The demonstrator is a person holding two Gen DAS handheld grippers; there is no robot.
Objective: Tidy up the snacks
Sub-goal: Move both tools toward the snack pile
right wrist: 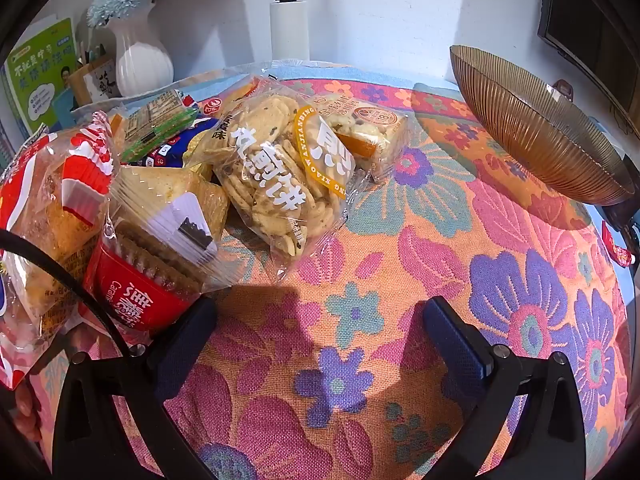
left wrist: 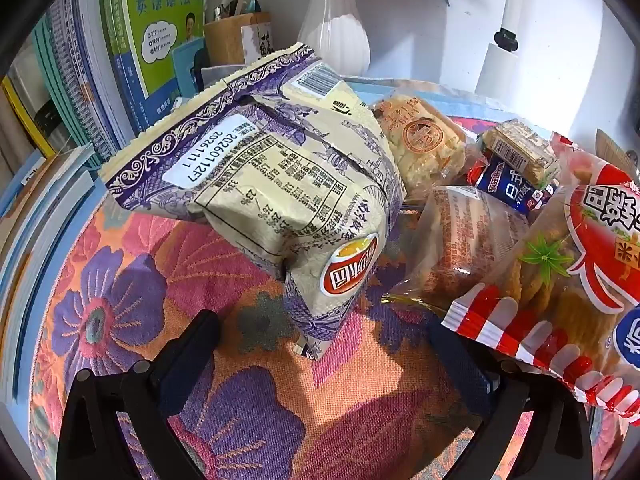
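A pile of snack packets lies on a flowered cloth (right wrist: 360, 264). In the left wrist view a cream and purple chip bag (left wrist: 288, 184) stands just ahead of my left gripper (left wrist: 324, 344), which is open and empty. A red and white cracker bag (left wrist: 560, 280) overlaps its right finger. Pastry packets (left wrist: 424, 140) lie behind. In the right wrist view my right gripper (right wrist: 320, 328) is open over bare cloth. A clear bag of small round biscuits (right wrist: 280, 176) lies ahead of it, and a red caramel biscuit pack (right wrist: 144, 280) sits by its left finger.
A ribbed brown glass bowl (right wrist: 536, 128) stands tilted at the right of the cloth. A white vase (right wrist: 140, 60), upright books (left wrist: 160, 28) and a wooden pen holder (left wrist: 232, 36) line the back by the white wall. A black cable (right wrist: 60, 268) crosses the left side.
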